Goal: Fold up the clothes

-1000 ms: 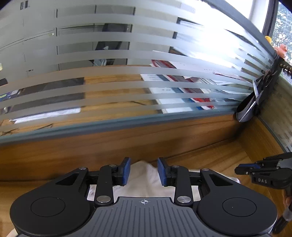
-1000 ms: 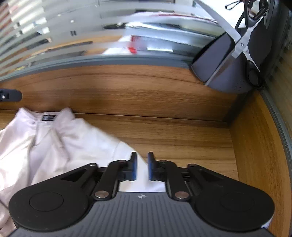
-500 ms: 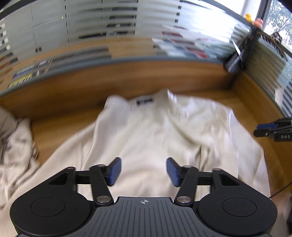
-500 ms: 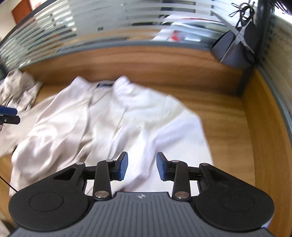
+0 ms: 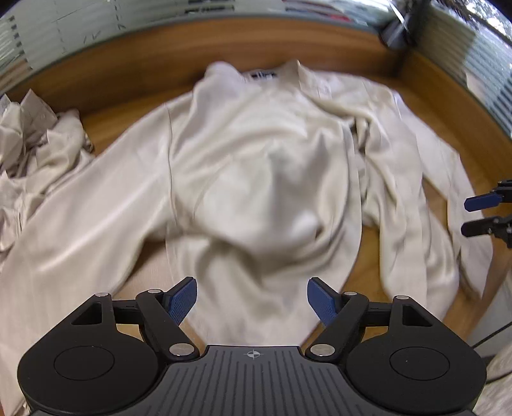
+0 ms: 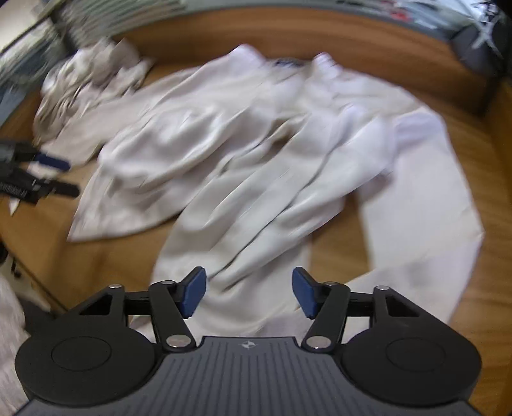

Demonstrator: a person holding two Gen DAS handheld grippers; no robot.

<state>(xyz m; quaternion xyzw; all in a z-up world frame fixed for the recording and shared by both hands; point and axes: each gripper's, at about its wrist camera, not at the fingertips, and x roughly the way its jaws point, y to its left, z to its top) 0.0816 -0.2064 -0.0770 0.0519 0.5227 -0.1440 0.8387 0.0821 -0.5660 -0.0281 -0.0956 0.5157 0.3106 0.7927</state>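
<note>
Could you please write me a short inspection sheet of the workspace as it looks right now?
Surface: wooden desk, bare wood showing around the cloth.
Job's things: cream shirt spread out and rumpled, collar at the far side, not folded.
Clutter: crumpled pale garment at the far left of the desk.
Grippers: left tool open, holding nothing, above the shirt's near part; right tool open, holding nothing.
Cables: thin dark cable past the desk's near right edge.
Surroundings: wooden back panel with striped glass partition behind; dark holder in the far right corner.
</note>
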